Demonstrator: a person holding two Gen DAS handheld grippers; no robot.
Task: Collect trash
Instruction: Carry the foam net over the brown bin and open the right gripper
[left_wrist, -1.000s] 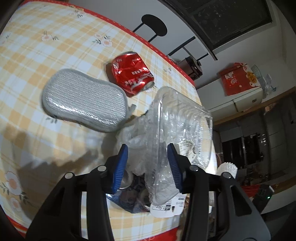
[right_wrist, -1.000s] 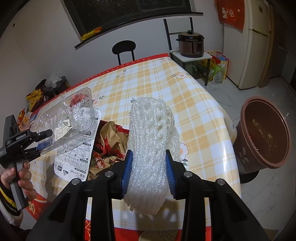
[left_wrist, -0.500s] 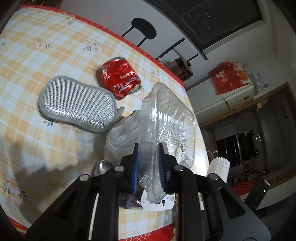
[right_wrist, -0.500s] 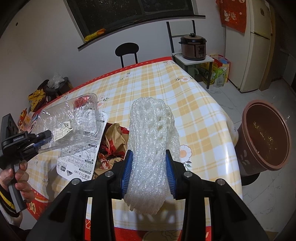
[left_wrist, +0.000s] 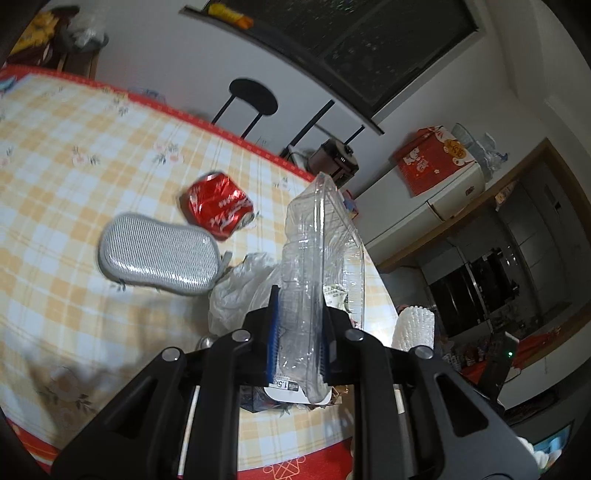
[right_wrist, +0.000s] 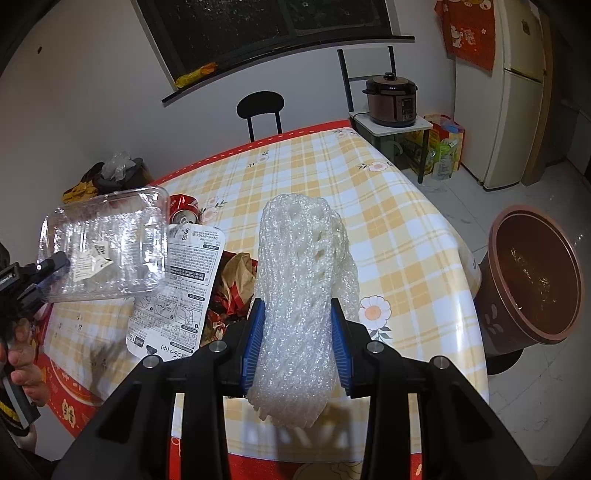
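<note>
My left gripper (left_wrist: 297, 332) is shut on a clear plastic clamshell tray (left_wrist: 321, 251) and holds it above the table; the tray also shows in the right wrist view (right_wrist: 107, 243). My right gripper (right_wrist: 297, 343) is shut on a white foam fruit net (right_wrist: 301, 280) and holds it above the table's near edge. On the checked tablecloth (left_wrist: 74, 155) lie a crushed red can (left_wrist: 218, 210), a crumpled clear plastic bag (left_wrist: 243, 284), a white printed card (right_wrist: 177, 288) and a crumpled brown and red wrapper (right_wrist: 232, 288).
A grey mesh sponge (left_wrist: 159, 254) lies left of the can. A brown bin (right_wrist: 532, 273) stands on the floor right of the table. A black chair (right_wrist: 262, 110) stands at the far edge. A rice cooker (right_wrist: 391, 99) sits on a small stand.
My left gripper closed on the clamshell tray and lifted it off the table. My right gripper kept holding the foam net and rose slightly.
</note>
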